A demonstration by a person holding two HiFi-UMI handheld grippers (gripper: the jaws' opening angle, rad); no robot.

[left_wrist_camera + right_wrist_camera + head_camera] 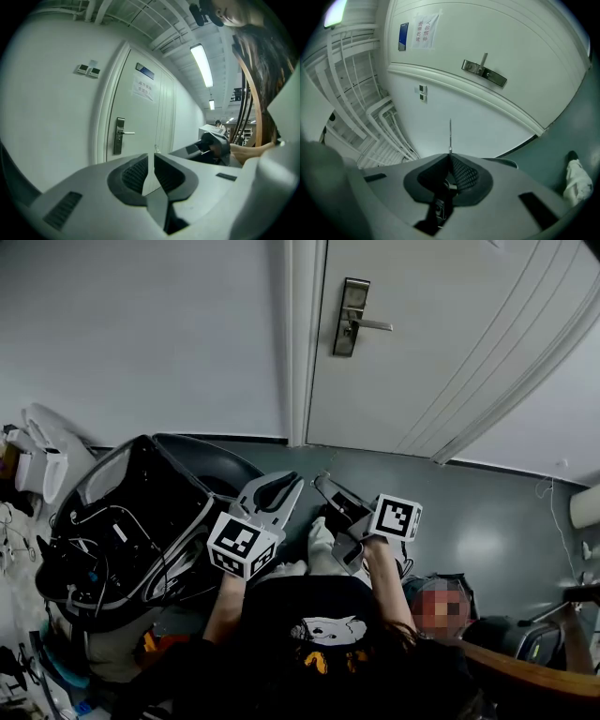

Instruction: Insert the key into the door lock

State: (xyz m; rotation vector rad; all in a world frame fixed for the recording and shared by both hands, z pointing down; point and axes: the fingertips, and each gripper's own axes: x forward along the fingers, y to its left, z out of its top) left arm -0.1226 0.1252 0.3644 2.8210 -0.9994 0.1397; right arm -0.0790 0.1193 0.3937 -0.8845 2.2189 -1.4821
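Note:
The white door (450, 343) is closed, and its metal lock plate with a lever handle (351, 319) sits high at its left edge. The lock plate (119, 136) also shows in the left gripper view and, tilted, (484, 73) in the right gripper view. My right gripper (325, 487) is shut on the key (450, 135), whose thin blade sticks straight out past the fingertips, seen edge-on. It is held low, well short of the door. My left gripper (284, 486) is beside it, shut with nothing in it. From the left gripper view the right gripper (208, 147) is at the right.
A black bin-like cart (131, 521) full of cables stands at the left against the grey wall (141, 334). White bags (37, 460) lie at the far left. A paper notice (143, 88) is on the door; wall switches (88, 70) are left of the frame. A white shoe (576, 180) is on the floor.

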